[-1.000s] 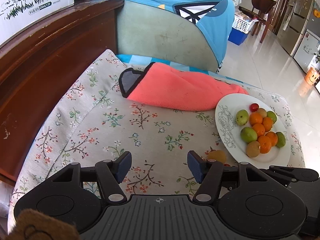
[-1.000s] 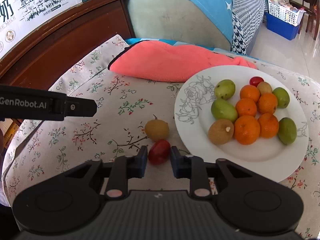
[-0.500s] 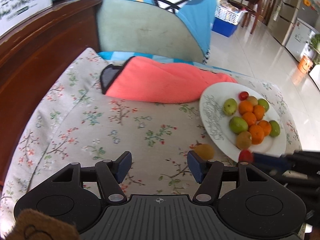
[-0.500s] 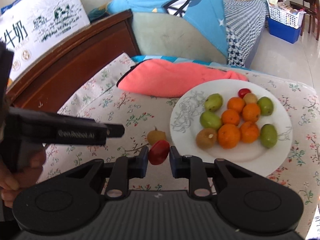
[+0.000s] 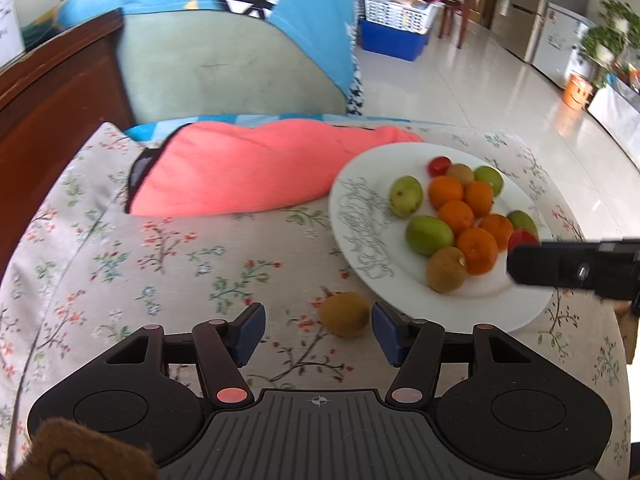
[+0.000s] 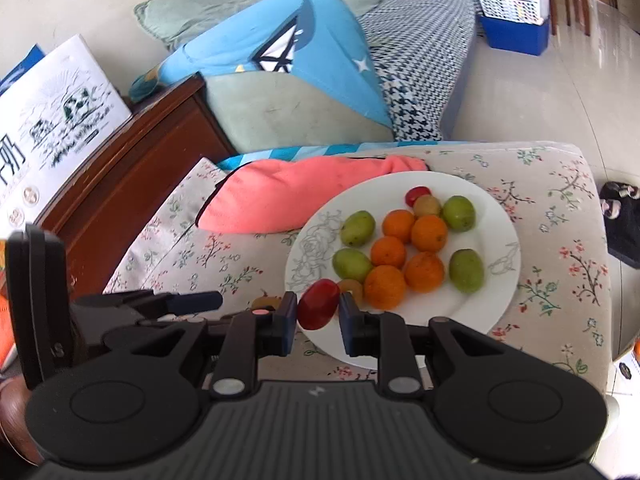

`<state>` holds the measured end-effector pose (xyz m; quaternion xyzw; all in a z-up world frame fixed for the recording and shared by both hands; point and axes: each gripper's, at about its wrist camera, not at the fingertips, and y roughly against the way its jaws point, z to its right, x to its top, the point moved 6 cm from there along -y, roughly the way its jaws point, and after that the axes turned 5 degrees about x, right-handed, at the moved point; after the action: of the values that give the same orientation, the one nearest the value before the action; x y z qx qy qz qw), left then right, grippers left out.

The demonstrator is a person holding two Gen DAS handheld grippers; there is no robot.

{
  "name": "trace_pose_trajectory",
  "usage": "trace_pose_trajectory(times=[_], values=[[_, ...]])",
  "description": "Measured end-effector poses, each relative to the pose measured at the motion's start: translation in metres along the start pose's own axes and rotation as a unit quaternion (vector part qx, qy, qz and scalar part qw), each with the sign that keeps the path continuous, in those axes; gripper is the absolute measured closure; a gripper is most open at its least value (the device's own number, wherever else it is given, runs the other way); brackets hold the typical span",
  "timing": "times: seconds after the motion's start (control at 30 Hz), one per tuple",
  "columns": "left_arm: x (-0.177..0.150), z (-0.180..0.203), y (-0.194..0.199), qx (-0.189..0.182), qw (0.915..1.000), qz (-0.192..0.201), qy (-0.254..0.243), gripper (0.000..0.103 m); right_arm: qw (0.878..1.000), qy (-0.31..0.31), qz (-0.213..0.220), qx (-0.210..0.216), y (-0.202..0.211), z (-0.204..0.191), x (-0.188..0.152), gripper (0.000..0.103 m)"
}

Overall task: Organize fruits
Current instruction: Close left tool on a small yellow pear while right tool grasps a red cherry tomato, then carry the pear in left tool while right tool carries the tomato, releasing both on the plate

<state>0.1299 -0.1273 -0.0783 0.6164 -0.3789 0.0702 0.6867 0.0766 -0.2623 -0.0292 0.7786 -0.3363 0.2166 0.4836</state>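
Note:
A white plate (image 5: 360, 224) (image 6: 500, 280) holds several oranges, green fruits, a kiwi and a small red fruit. My right gripper (image 6: 318, 312) is shut on a red cherry tomato (image 6: 318, 309) and holds it above the plate's near-left rim; it shows in the left wrist view (image 5: 524, 240) with the tomato over the plate's right side. A brown kiwi (image 5: 345, 314) lies on the floral cloth just left of the plate. My left gripper (image 5: 318, 330) is open, with the kiwi between and just ahead of its fingertips.
A pink towel (image 5: 248, 172) lies behind the plate. A dark wooden cabinet (image 6: 132, 184) with a milk carton box stands at left. A sofa with a blue cover (image 5: 224, 48) is behind. The floral cushion's edge (image 6: 592, 240) drops to the tiled floor at right.
My right gripper lifted the cherry tomato off the cloth and carried it right, over the plate. My left gripper moved right and forward, up to the kiwi.

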Motion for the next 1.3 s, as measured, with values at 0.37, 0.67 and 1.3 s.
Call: trace_pose_trajectory(times=[0.37, 0.67, 1.3], values=[[-0.002, 0.010, -0.006, -0.033, 0.9995, 0.003, -0.002, 0.077, 0.999, -0.033, 0.013, -0.003, 0.008, 0.015, 0.008, 0.080], [0.021, -0.012, 0.017, -0.019, 0.9980, 0.042, 0.043, 0.077, 0.998, -0.048, 0.037, -0.007, 0.020, 0.027, 0.020, 0.080], [0.045, 0.009, 0.019, -0.036, 0.9956, 0.060, 0.062, 0.077, 0.994, -0.107, 0.009, -0.018, 0.011, 0.048, 0.011, 0.080]])
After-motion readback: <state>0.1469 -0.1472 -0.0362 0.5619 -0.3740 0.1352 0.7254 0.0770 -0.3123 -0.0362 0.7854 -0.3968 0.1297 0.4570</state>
